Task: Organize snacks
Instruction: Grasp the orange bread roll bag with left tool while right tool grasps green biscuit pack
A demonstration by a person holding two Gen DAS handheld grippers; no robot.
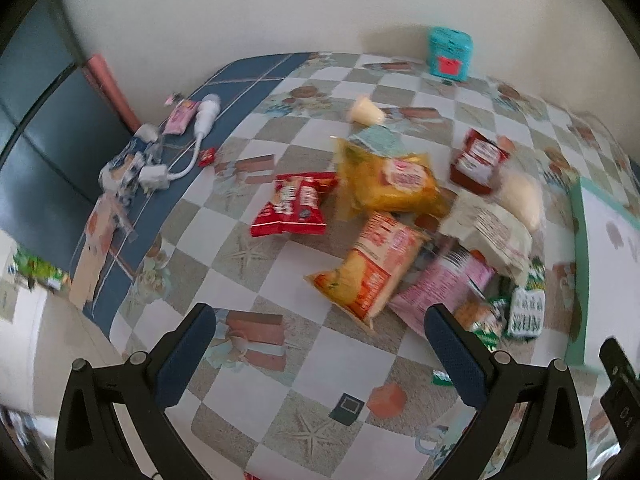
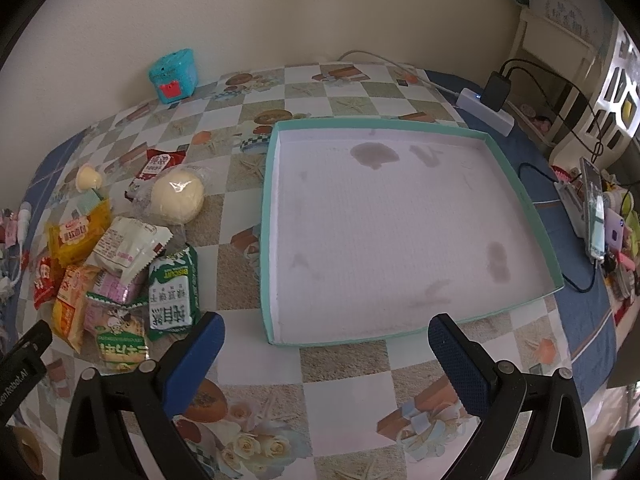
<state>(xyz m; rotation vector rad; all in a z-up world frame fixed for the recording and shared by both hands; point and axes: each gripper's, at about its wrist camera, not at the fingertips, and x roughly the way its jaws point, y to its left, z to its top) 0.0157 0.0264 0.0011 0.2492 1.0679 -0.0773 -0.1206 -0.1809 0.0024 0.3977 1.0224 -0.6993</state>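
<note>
A heap of snack packets lies on the checkered tablecloth: a red bag [image 1: 292, 208], a yellow bag [image 1: 392, 180], an orange bag [image 1: 372, 268], a pink packet [image 1: 444, 284] and a green biscuit pack [image 2: 174, 292]. A wrapped round bun [image 2: 178, 198] sits beside them. A shallow teal-rimmed box [image 2: 267, 216] with a white inside stands empty to the right of the heap. My left gripper [image 1: 320, 344] is open and empty, hovering just short of the heap. My right gripper [image 2: 326, 348] is open and empty at the box's near edge.
A teal tin [image 2: 174, 76] stands by the wall. A white charger and cable [image 1: 176, 156] and small wrappers lie at the table's left edge. A power strip [image 2: 486, 112], a phone [image 2: 594, 208] and clutter sit to the right of the box.
</note>
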